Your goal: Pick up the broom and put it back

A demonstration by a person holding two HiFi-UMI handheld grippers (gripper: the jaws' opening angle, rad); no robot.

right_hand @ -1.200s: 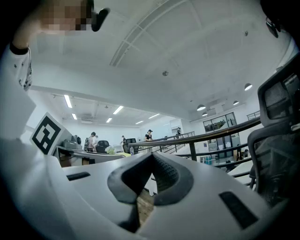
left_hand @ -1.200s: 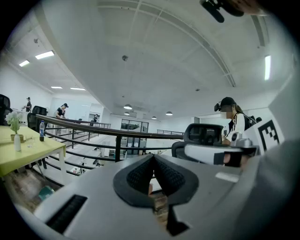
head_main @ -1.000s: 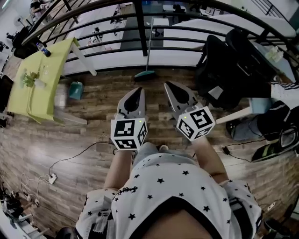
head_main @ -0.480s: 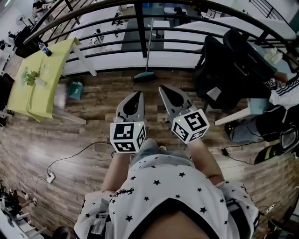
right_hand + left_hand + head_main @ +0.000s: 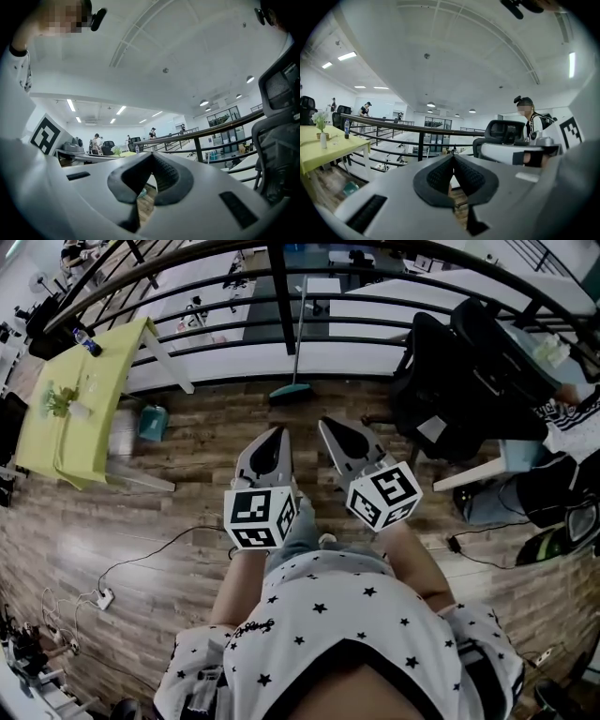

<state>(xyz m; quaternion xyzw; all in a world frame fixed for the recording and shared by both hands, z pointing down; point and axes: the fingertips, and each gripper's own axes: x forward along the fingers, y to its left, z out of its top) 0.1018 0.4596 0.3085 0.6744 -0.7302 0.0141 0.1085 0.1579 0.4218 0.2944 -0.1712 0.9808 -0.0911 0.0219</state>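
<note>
The broom leans upright against the black railing at the far side of the wooden floor; its teal head rests on the floor. My left gripper and right gripper are held side by side in front of the person, pointing toward the broom and well short of it. Both are shut with nothing between the jaws. In the left gripper view the left gripper's jaw tips touch. The right gripper's jaw tips also touch in the right gripper view.
A yellow-green table stands at the left with a teal bin beside it. A black office chair stands close on the right, a seated person beyond it. Cables and a power strip lie on the floor at the lower left.
Both grippers stay shut and keep almost the same place; the right one sits very slightly further left than a second ago.
</note>
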